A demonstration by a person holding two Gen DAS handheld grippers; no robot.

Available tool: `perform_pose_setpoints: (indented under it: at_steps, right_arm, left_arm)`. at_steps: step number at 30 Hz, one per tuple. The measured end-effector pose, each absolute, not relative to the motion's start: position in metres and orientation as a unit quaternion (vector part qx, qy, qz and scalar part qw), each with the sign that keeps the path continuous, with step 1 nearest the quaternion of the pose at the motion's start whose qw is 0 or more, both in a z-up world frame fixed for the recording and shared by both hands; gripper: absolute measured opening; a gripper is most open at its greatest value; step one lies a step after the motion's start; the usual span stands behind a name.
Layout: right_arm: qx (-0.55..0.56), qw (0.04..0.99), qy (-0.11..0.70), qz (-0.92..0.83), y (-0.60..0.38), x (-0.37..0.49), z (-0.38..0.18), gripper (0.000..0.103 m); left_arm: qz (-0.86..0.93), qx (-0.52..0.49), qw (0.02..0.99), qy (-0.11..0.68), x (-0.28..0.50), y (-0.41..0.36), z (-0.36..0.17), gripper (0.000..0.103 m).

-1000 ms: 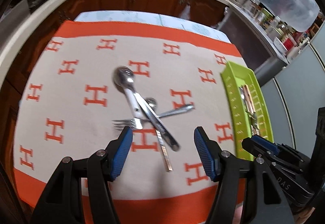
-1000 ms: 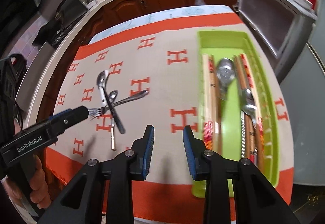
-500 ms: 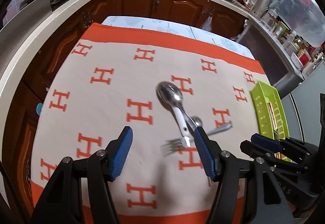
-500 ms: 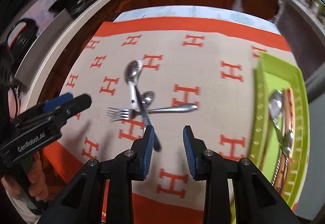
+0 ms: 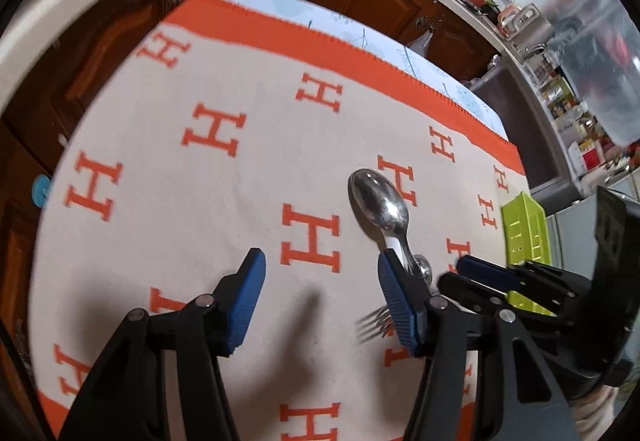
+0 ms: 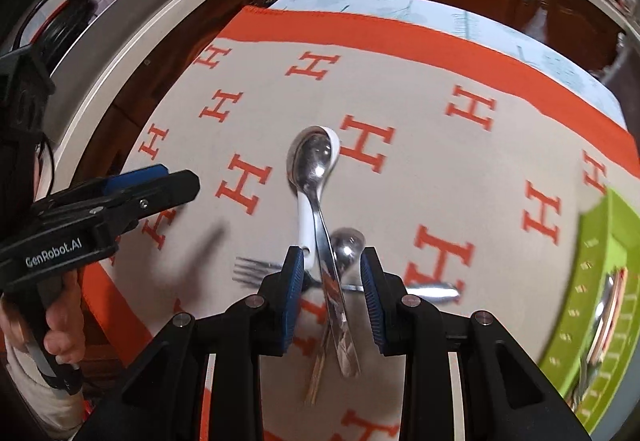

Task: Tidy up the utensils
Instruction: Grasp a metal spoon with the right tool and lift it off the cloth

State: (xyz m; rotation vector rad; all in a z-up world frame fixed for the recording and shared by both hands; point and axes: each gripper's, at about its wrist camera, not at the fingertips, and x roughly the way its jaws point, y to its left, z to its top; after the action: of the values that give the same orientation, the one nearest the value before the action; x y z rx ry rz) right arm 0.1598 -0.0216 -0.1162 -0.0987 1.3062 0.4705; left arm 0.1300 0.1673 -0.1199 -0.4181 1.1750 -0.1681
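Note:
A pile of utensils lies on the H-patterned cloth: a large steel spoon (image 6: 314,165) over a white spoon (image 6: 306,219), a smaller spoon (image 6: 348,241) and a fork (image 6: 252,269). My right gripper (image 6: 329,297) is open, its blue pads on either side of the large spoon's handle, not closed on it. My left gripper (image 5: 320,305) is open and empty, left of the pile; the large spoon (image 5: 380,203) and fork tines (image 5: 372,325) show by its right finger. The right gripper (image 5: 472,277) shows in the left wrist view.
A lime green utensil tray (image 6: 600,281) holding cutlery stands at the right edge of the cloth; it also shows in the left wrist view (image 5: 524,225). Wooden cabinets and a curved counter ring the table. The left gripper (image 6: 132,185) hovers at the left.
My right gripper has moved left from the tray and down over the pile, now straddling the large spoon's handle. My left gripper has shifted left, away from the pile.

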Motion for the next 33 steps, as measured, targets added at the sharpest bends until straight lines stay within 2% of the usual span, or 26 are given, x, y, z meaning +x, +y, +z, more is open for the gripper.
perform_pose_setpoints:
  at_steps: [5, 12, 25, 33]
  right_arm:
    - [-0.06, 0.755, 0.61, 0.232, -0.009, 0.172, -0.141, 0.03]
    - [-0.042, 0.743, 0.616, 0.258, 0.0, 0.187, -0.162, 0.015]
    - [-0.061, 0.771, 0.582, 0.252, 0.001, 0.178, -0.152, 0.002]
    - [-0.074, 0.777, 0.575, 0.245, -0.001, 0.178, -0.149, 0.002]
  left_arm:
    - [-0.092, -0.221, 0.795, 0.558, 0.132, 0.168, -0.135, 0.056]
    - [-0.105, -0.229, 0.785, 0.566, 0.139, 0.161, -0.144, 0.056]
    - [-0.112, -0.227, 0.776, 0.577, 0.144, 0.149, -0.153, 0.056]
    - [-0.112, -0.227, 0.774, 0.581, 0.14, 0.151, -0.153, 0.056]
